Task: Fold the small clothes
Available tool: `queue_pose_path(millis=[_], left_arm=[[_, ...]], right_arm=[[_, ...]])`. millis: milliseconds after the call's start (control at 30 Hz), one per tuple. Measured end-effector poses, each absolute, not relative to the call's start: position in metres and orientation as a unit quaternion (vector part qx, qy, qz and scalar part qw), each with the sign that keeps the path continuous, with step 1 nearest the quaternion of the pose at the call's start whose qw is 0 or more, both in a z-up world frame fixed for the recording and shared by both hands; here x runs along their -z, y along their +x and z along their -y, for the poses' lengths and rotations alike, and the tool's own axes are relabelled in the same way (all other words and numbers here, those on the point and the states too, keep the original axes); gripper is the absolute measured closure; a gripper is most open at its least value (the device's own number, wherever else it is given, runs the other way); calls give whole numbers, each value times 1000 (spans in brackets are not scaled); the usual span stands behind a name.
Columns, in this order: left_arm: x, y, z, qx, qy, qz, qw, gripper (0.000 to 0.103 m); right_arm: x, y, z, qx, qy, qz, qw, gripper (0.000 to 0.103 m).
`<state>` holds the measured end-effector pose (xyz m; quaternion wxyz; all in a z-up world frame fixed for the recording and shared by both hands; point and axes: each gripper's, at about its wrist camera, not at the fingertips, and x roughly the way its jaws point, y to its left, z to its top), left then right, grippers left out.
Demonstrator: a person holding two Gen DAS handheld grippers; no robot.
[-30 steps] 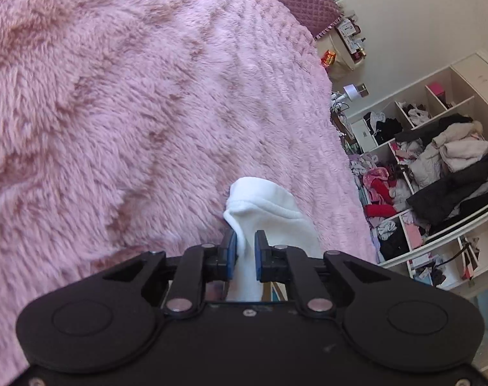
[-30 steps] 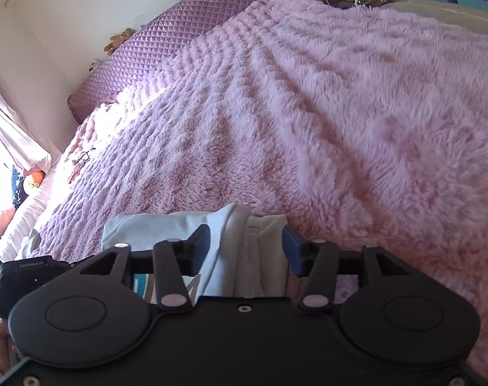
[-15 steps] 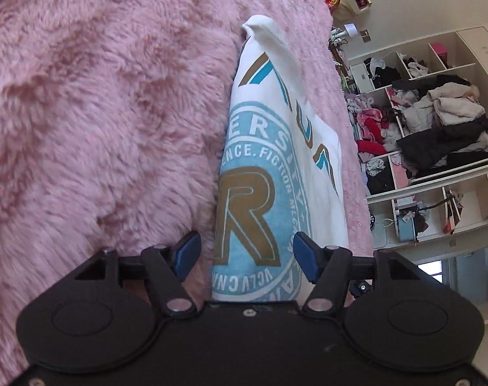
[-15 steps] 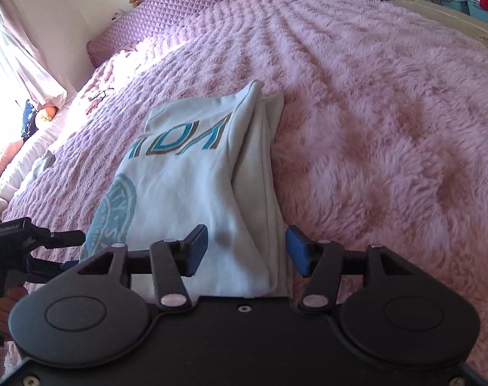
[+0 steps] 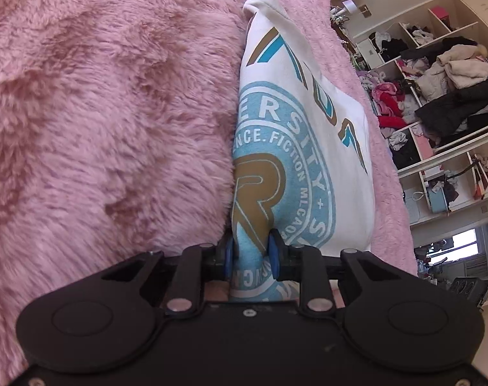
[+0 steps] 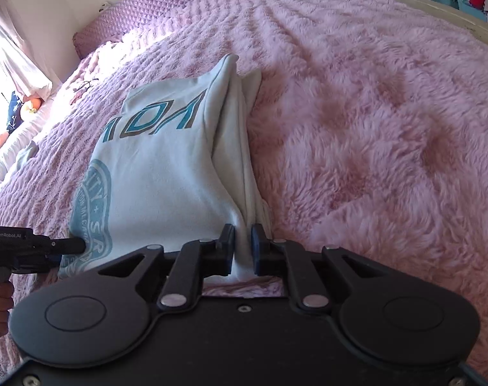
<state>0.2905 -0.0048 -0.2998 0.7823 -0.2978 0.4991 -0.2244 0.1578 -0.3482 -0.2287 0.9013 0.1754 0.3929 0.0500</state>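
The shirt [image 5: 308, 135] lay partly folded on the pink bed [image 5: 99, 112], its printed side up. Half a second before, both grippers had stood open over its near edge. Their jaws had just been closing, and now the left gripper [image 5: 252, 255] was clenched on the printed corner, the right gripper [image 6: 243, 247] on the bunched layers at the other corner. Both near corners looked secured, so the next fold, near edge toward far edge, could probably begin.
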Motion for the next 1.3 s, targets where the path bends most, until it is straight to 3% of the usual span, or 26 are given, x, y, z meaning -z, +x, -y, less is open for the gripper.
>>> queue_pose_path(millis=[67,167,233,333,567,633,833,933,1300], left_arm=[[292,289,4,223,-296,-499,783,76],[261,281,4,213,-268,-471,813,77],[240,279,7,227,-265,-438,828,77],[219,286,23,251,-236,-404,847,57],[264,322,61,227,-195,-428,853,60],[274,321,65,234,-168,-425,858,59],[245,327,66,244,-163,-404,866,60],[227,344,69,243,-163,-371,881,48],[267,390,90,211,-99,-413,880,49]], right_arm=[[222,156,346,-47,165,-388,905,97],[199,153,332,-13,108,-366,924,78],[180,154,314,-1,52,-330,943,78],[163,166,297,-46,65,-292,953,78],[196,213,280,-70,63,-331,939,78],[210,212,283,-54,59,-352,933,90],[195,212,284,-62,56,-346,935,89],[181,228,283,-73,64,-312,945,87],[211,273,292,-46,67,-348,934,86]])
